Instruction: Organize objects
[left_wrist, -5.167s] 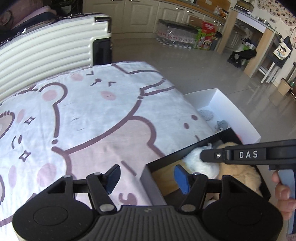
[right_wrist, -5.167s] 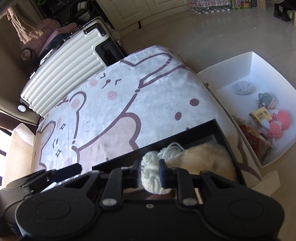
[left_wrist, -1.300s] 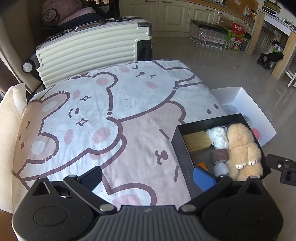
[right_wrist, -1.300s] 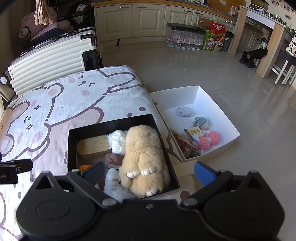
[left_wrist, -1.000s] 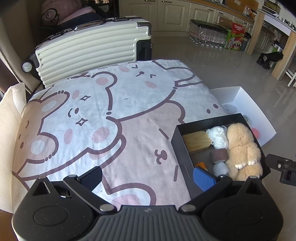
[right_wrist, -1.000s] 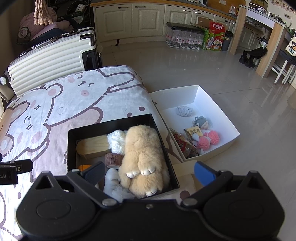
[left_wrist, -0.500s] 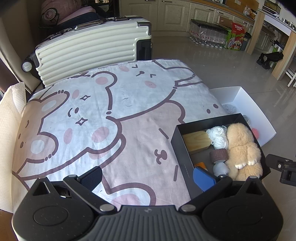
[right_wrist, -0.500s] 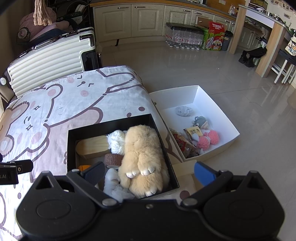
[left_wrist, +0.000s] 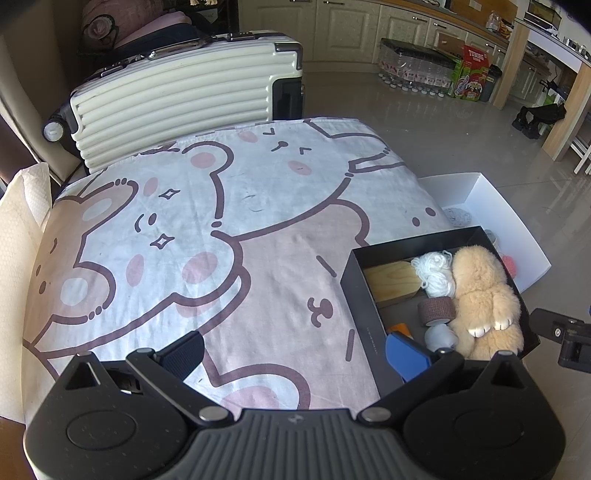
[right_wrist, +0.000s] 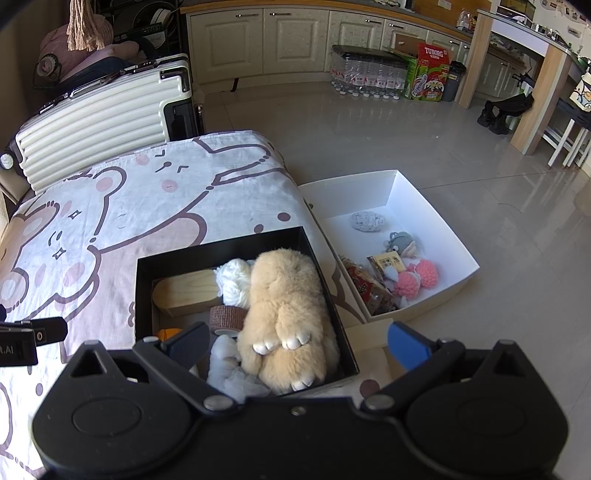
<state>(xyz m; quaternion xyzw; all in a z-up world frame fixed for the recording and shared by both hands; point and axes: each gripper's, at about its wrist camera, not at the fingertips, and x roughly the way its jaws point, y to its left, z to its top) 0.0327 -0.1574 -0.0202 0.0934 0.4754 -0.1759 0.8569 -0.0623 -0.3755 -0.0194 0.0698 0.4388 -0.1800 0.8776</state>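
Observation:
A black box (right_wrist: 144, 295) sits on the bear-print sheet (left_wrist: 221, 229) at the bed's right edge; it also shows in the left wrist view (left_wrist: 360, 295). It holds a beige plush rabbit (right_wrist: 284, 314), a white yarn ball (right_wrist: 232, 280), a wooden block (right_wrist: 184, 291), a brown tape roll (right_wrist: 227, 317) and a white cloth (right_wrist: 229, 373). My right gripper (right_wrist: 295, 343) is open and empty above the box's near side. My left gripper (left_wrist: 293, 354) is open and empty above the sheet, left of the box.
A white box (right_wrist: 436, 221) on the floor beside the bed holds pink pompoms (right_wrist: 417, 280), a grey toy (right_wrist: 400, 242) and snack packets. A cream suitcase (left_wrist: 177, 103) stands behind the bed. Kitchen cabinets, water bottles (right_wrist: 365, 77) and a wooden table leg (right_wrist: 535, 103) lie beyond.
Five seconds ago my right gripper was shut on the white yarn ball over the box. Now both grippers are wide open and drawn back. Nothing has moved in the last second.

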